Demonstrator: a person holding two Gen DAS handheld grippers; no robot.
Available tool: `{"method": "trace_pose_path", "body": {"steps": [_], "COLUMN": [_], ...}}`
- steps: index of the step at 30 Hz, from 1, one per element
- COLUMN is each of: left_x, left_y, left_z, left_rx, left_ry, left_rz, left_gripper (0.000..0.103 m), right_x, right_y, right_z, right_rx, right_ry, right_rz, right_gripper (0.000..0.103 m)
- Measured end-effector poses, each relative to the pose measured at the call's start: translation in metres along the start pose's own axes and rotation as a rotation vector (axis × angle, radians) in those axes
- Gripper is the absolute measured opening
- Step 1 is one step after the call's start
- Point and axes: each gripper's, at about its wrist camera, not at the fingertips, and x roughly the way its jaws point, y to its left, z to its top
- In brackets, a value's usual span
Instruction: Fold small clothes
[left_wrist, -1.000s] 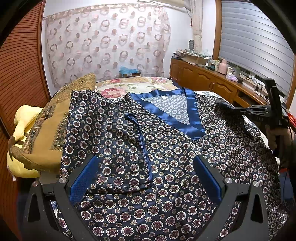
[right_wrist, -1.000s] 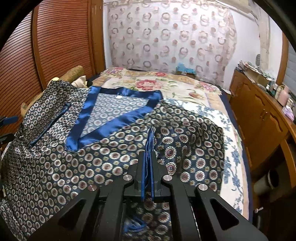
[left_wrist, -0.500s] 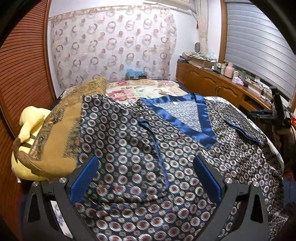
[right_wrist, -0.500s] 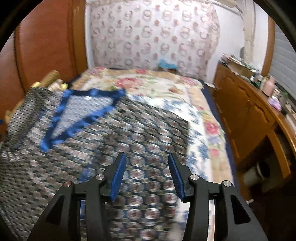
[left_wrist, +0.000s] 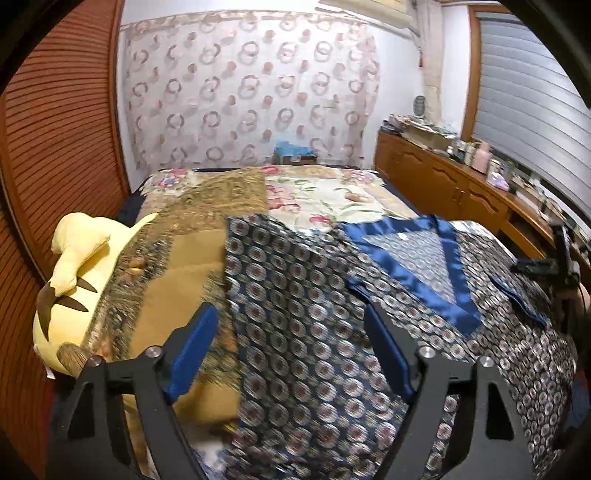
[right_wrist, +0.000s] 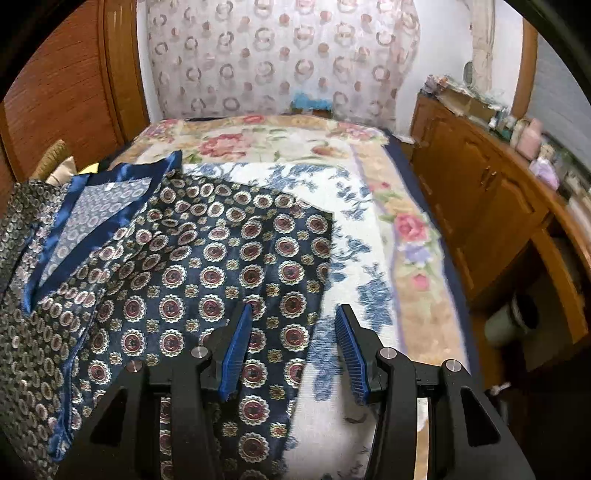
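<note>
Two grippers — left gripper (left_wrist: 291, 350), right gripper (right_wrist: 291, 350) — hover with jaws apart and empty over the patterned garment (left_wrist: 332, 332) spread on the bed (right_wrist: 369, 206); folding seems between grips, so next comes pinching an edge.

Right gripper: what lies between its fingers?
Right wrist view: the right gripper stands open over the patterned shirt's edge and bare bedspread; nothing is gripped.
</note>
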Motion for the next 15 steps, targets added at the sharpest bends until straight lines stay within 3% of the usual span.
{"method": "trace_pose_path", "body": {"steps": [5,10,15], "left_x": [0.017,0.040,0.061], "left_y": [0.018,0.033,0.035], "left_z": [0.017,0.035,0.047], "left_rx": [-0.036,-0.066,-0.050], "left_ry": [0.015,0.045,0.078], "left_rz": [0.008,-0.001,0.009], "left_gripper": [0.074,0.060,0.056], "right_x": [-0.001,-0.003,-0.003], "right_y": [-0.005,-0.007,-0.007], "right_z": [-0.002,-0.002,-0.003], "right_rx": [0.001,0.003,0.004], "right_ry": [-0.001,-0.001,-0.002], "right_rz": [0.002,0.005,0.006], "right_gripper": [0.049,0.049,0.049]}}
